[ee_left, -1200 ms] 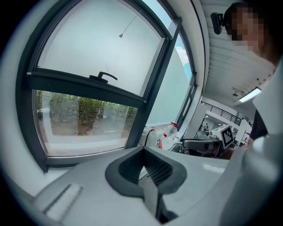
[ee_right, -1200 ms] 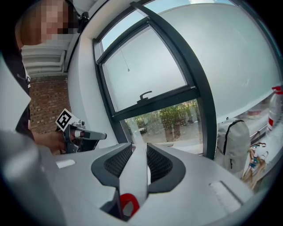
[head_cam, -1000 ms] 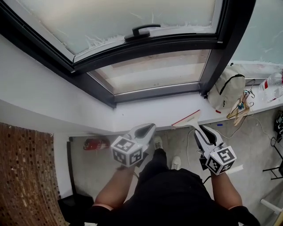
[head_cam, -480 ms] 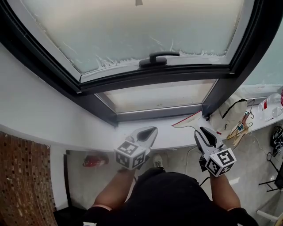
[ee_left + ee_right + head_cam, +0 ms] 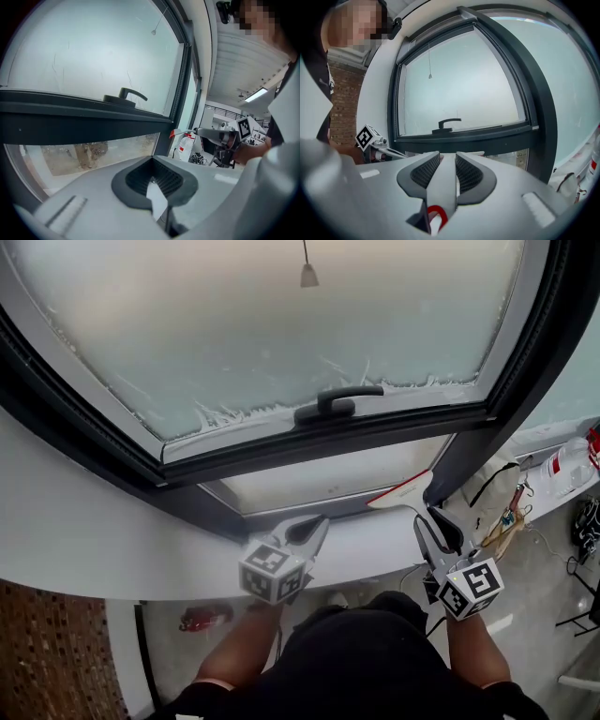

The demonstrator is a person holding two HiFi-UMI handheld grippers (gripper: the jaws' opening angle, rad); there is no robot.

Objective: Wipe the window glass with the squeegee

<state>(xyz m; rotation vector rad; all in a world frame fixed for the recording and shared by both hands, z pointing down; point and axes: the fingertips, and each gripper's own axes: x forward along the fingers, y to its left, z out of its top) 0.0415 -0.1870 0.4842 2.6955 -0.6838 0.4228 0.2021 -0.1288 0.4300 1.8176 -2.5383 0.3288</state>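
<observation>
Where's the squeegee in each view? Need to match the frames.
Head view: squeegee right of centre, in front of the lower pane, held by the right hand-held gripper.
Left gripper view: squeegee small, right of centre, its red end beside the dark window frame.
Right gripper view: squeegee bottom centre, clamped between the jaws.
Shared landmark: the black window handle.

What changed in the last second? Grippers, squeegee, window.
Both grippers rose toward the window. The right gripper carried the white, red-edged squeegee from over the white sill up to the level of the dark lower window frame, and the left gripper rose alongside. The head view tilted up too. Unchanged: right jaws clamped on the squeegee handle, left jaws shut, blade not yet on the frosted glass.
</observation>
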